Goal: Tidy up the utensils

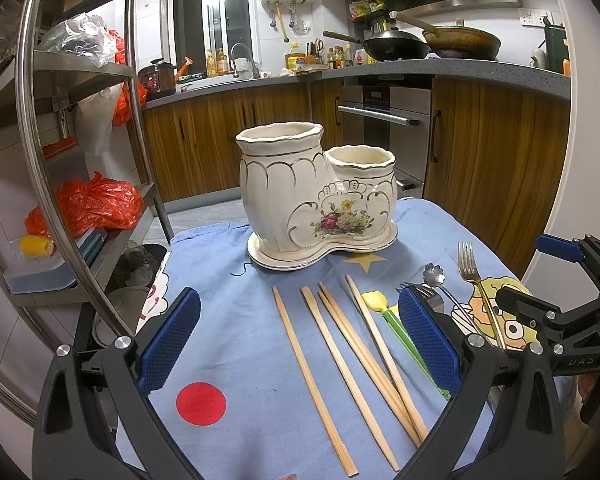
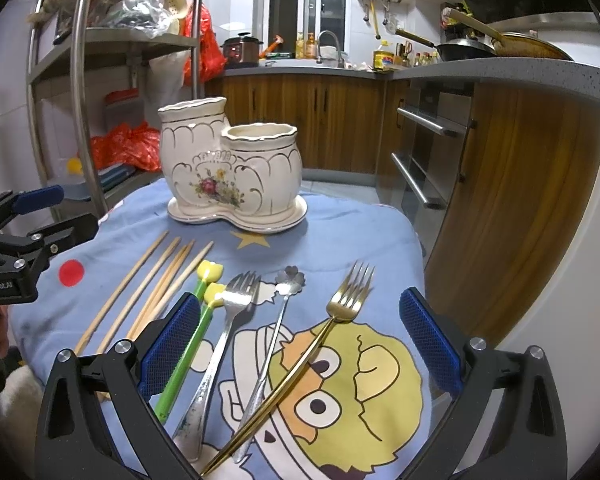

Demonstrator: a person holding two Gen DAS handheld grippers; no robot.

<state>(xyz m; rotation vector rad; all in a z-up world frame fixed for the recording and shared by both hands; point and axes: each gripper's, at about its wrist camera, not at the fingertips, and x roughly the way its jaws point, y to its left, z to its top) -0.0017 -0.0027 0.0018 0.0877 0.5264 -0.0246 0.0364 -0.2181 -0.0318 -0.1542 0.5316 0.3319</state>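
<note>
L gripper: we've got it spread wide over chopsticks, holding nothing.
R gripper: also wide apart, above forks & spoon.
Holder: on blue cloth behind utensils.

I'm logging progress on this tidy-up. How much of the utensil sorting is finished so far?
Nothing looks done: both cups of the ceramic holder appear empty from these angles. Nothing is in hand either; the left gripper and right gripper are open. Still on the cloth: four wooden chopsticks, two yellow-tipped green utensils, a silver fork, a flower-ended spoon and a gold fork.
</note>
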